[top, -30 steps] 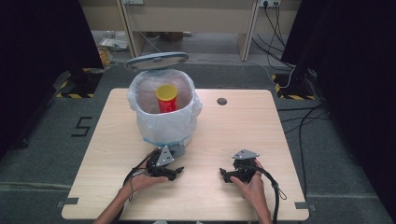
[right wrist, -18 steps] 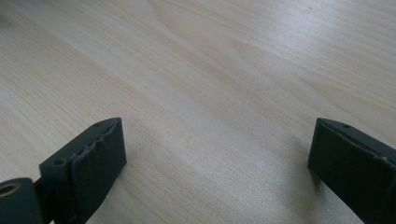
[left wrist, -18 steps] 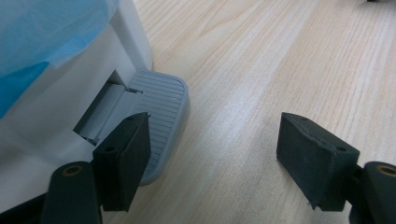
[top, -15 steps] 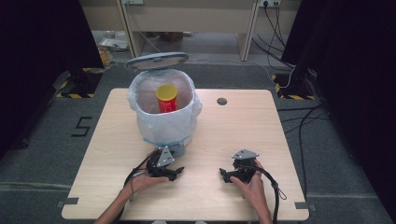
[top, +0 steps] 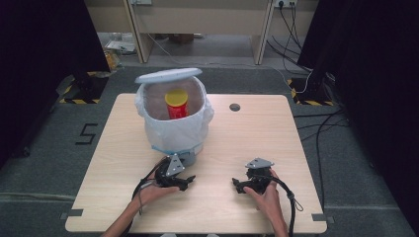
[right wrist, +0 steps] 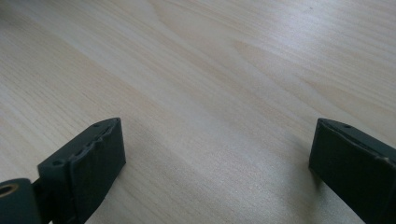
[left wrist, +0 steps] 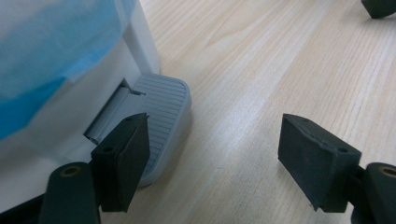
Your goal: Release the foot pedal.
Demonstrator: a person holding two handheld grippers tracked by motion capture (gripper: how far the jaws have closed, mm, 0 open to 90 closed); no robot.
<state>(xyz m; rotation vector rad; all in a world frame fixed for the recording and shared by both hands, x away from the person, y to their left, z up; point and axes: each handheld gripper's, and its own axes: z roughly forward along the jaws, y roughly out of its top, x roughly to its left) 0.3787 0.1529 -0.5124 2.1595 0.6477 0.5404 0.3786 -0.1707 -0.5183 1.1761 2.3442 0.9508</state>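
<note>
A white pedal bin (top: 173, 128) lined with a white bag stands on the table's left half, its grey lid (top: 168, 75) raised. Inside it stands a red can with a yellow top (top: 177, 103). My left gripper (top: 190, 180) lies low at the bin's front, open with nothing between its jaws. In the left gripper view, my left gripper (left wrist: 224, 154) has one jaw over the near corner of the grey ribbed pedal (left wrist: 161, 112); whether it touches is unclear. My right gripper (top: 236, 185) rests open on bare wood, and my right gripper (right wrist: 217, 158) holds nothing.
The wooden table (top: 257, 138) has a round cable hole (top: 234, 106) at the back. A tip of the other gripper (left wrist: 379, 5) shows at the top right of the left gripper view. Cables run across the floor on the right.
</note>
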